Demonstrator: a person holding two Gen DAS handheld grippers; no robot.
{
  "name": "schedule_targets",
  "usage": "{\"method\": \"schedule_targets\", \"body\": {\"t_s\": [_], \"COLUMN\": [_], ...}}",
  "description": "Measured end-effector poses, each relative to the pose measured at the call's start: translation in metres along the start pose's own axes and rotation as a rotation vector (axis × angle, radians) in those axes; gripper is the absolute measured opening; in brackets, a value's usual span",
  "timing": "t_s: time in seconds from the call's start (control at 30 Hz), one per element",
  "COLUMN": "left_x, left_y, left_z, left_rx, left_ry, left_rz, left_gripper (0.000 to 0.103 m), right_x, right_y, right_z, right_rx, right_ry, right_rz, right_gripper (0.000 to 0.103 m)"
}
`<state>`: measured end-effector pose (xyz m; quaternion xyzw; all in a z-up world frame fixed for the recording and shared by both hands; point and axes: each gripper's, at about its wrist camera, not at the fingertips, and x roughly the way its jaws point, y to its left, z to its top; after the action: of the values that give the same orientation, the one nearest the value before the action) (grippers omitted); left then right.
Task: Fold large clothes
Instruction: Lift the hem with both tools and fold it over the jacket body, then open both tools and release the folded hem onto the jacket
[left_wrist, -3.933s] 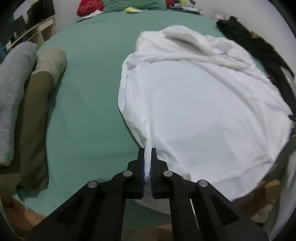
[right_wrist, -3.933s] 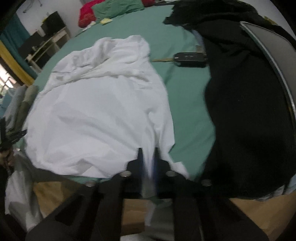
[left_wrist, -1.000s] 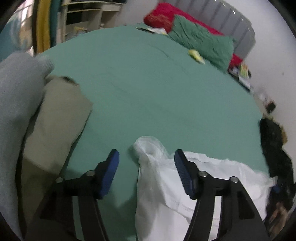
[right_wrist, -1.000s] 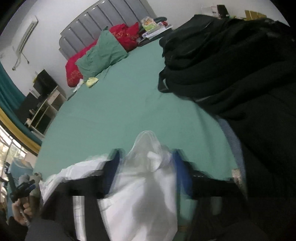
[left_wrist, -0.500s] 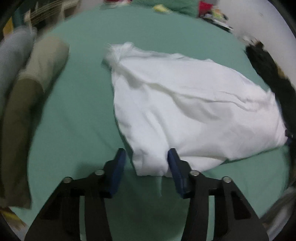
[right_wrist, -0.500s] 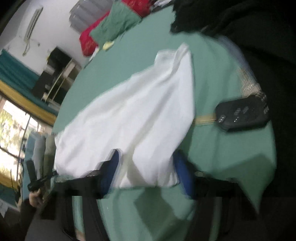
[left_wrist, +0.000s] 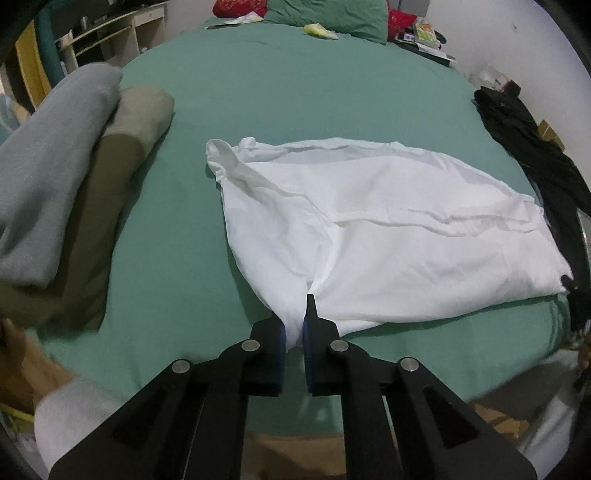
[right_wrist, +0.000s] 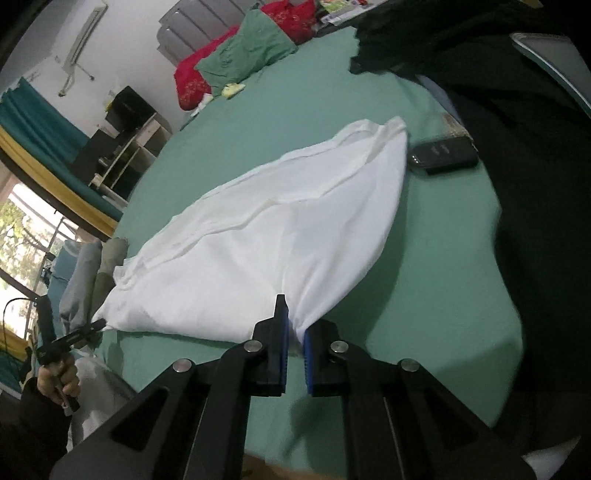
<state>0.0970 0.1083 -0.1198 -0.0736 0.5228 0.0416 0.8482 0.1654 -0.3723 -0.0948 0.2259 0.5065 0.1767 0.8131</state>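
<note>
- The bed (left_wrist: 295, 92), under a green sheet, fills most of both views; a pale wall and a grey padded headboard (right_wrist: 195, 26) stand at its far end.
- A white garment (left_wrist: 388, 221), folded over once, lies across the near half of the bed, its near edge just inside the near edge of the bed.
- A heap of black clothes (right_wrist: 535, 147) runs along the bed's right edge.
- Folded grey (left_wrist: 44, 177) and olive (left_wrist: 114, 177) clothes lie side by side at the left edge.
- Green (right_wrist: 251, 48) and red (right_wrist: 192, 81) pillows sit at the far edge.
- An open shelf unit (left_wrist: 107, 33) stands beyond the far left corner.
- A black remote (right_wrist: 443, 155) lies just beside the garment's far right corner.
- The left gripper (left_wrist: 294, 332) is closing on the garment's near left corner, cloth pinched between its jaws.
- The right gripper (right_wrist: 295, 332) is closing likewise on the near right corner.
</note>
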Motion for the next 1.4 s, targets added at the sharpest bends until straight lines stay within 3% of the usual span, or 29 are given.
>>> {"method": "schedule_targets", "body": {"t_s": [0.17,0.27,0.4,0.43,0.5,0.57,0.67,0.8,1.0,1.3,1.4], "left_x": [0.001,-0.002,-0.033,-0.035,-0.028,-0.017,0.004,0.038,0.045,0.057,0.069], "left_y": [0.011,0.011,-0.001,-0.008,-0.028,-0.042,-0.061,-0.075,-0.088,-0.081,-0.079], "left_z": [-0.018,-0.017,-0.009,-0.005,0.003,0.005,0.009,0.014,0.025,0.065,0.076], "left_rx": [-0.015,-0.038,-0.026,-0.016,0.033,0.065,0.096,0.083,0.154,0.176,0.172], "left_ry": [0.036,0.013,-0.117,-0.127,-0.093,-0.060,-0.034,0.033,0.010,0.019,0.048], "left_rz": [-0.017,-0.019,-0.020,-0.040,-0.086,-0.102,-0.123,-0.108,-0.033,-0.025,-0.080], "left_gripper": [0.015,0.030,0.055,0.058,0.058,0.058,0.058,0.058,0.058,0.058,0.058], "right_x": [-0.008,-0.010,-0.025,-0.027,-0.022,-0.001,0.034,0.071,0.103,0.129,0.144], "right_y": [0.008,0.017,0.047,0.056,0.069,0.082,0.104,0.114,0.117,0.123,0.124], "right_z": [-0.030,-0.031,-0.021,-0.019,-0.017,-0.012,-0.003,0.009,0.037,0.088,0.105], "right_rx": [0.056,0.035,-0.109,-0.148,-0.210,-0.246,-0.317,-0.391,-0.490,-0.529,-0.526], "right_ry": [-0.012,-0.054,-0.188,-0.220,-0.229,-0.170,-0.088,-0.005,0.031,0.047,0.080], "right_rz": [-0.052,-0.145,-0.286,-0.294,-0.248,-0.159,-0.108,-0.138,-0.245,-0.174,-0.121], "right_gripper": [0.008,0.019,0.067,0.070,0.070,0.070,0.070,0.070,0.070,0.070,0.070]}}
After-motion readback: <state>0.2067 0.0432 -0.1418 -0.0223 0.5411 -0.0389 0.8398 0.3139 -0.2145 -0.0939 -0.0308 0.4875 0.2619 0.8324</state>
